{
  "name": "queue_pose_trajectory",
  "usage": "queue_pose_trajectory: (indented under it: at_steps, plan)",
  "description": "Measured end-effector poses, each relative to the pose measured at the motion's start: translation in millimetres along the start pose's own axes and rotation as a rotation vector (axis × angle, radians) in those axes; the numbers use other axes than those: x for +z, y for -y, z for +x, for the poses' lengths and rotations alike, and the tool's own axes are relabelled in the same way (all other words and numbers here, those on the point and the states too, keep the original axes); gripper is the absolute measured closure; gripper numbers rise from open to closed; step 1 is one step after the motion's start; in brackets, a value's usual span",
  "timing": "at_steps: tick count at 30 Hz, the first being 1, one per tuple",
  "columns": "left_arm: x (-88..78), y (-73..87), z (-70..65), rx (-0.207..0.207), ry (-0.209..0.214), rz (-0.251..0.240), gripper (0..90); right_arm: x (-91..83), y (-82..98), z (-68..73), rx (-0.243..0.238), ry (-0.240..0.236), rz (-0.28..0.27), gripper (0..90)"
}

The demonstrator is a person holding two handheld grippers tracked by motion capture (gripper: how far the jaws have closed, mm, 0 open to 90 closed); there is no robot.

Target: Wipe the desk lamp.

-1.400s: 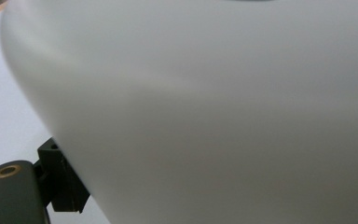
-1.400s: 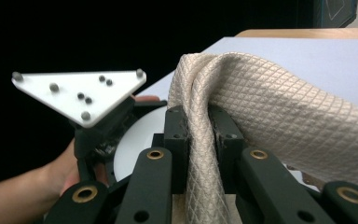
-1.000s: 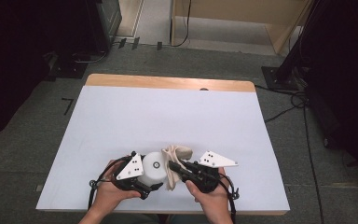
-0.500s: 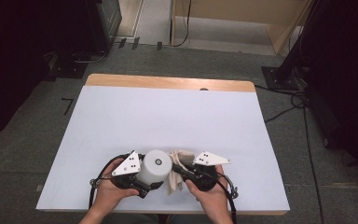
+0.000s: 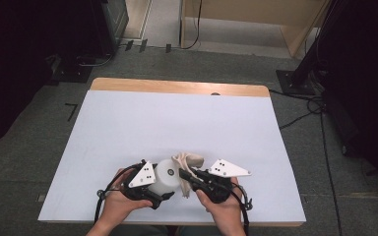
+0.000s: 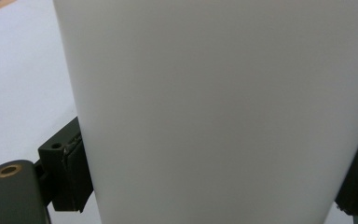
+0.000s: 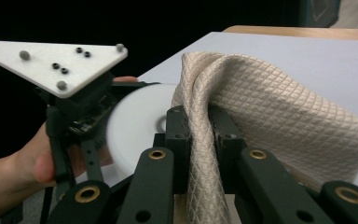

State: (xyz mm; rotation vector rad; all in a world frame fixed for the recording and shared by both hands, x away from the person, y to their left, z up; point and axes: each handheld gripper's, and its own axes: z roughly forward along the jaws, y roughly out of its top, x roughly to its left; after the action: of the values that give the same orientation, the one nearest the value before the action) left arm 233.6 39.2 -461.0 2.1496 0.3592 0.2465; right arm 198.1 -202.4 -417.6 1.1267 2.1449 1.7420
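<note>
A white cylinder (image 5: 165, 176) is held near the table's front edge, tilted, with my left gripper (image 5: 163, 188) shut on it. In the left gripper view the cylinder (image 6: 223, 102) is very close, with a black pad (image 6: 72, 175) pressed on each side. My right gripper (image 5: 183, 178) is shut on a beige quilted cloth (image 5: 188, 160). In the right gripper view the cloth (image 7: 279, 116) is pinched between the jaws of the right gripper (image 7: 200, 122) and drapes to the right. The cloth lies against the round end of the cylinder (image 7: 135, 123), beside the left gripper's white plate (image 7: 56, 58).
The white table top (image 5: 177, 128) stretches away beyond the hands, with a wooden strip (image 5: 177, 87) along its far edge. Dark equipment and cables (image 5: 305, 108) stand on the grey floor around the table.
Both hands stay near the front edge. The cylinder's tilt has changed a little, and the right gripper with the cloth shifted slightly left toward it and back.
</note>
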Motion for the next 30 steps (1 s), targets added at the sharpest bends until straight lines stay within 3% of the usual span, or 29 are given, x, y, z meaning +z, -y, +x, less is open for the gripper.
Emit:
queue_pose_trajectory:
  at_steps: [6, 11, 16, 20, 24, 27, 30]
  plan:
    - [1.5, -3.3, -4.5, 0.009, -0.020, 0.018, 8.6, 4.0, 0.1, 12.5, -0.008, -0.045, 0.005, 80.5]
    - [4.1, -7.6, -13.1, 0.063, -0.043, 0.040, 8.6, 6.6, -4.3, 25.3, 0.001, -0.093, 0.010, 80.3]
    - [6.7, -10.1, -20.7, 0.117, -0.040, 0.045, 8.6, 9.4, -5.8, 18.4, 0.044, -0.084, -0.013, 80.3]
    - [6.8, -9.9, -17.5, 0.080, -0.031, 0.044, 8.6, 8.8, -3.5, 3.7, 0.048, -0.017, -0.013, 80.7]
    - [5.5, -8.6, -12.0, 0.041, -0.028, 0.042, 8.6, 5.0, 2.2, -7.2, 0.076, -0.001, 0.001, 81.0]
    - [5.0, -8.1, -10.9, 0.023, -0.036, 0.043, 8.6, 3.7, 2.0, -2.3, 0.048, -0.027, 0.015, 81.6]
    - [5.0, -8.1, -14.4, 0.050, -0.046, 0.041, 8.6, 6.2, -0.4, 8.8, 0.000, -0.073, 0.015, 81.8]
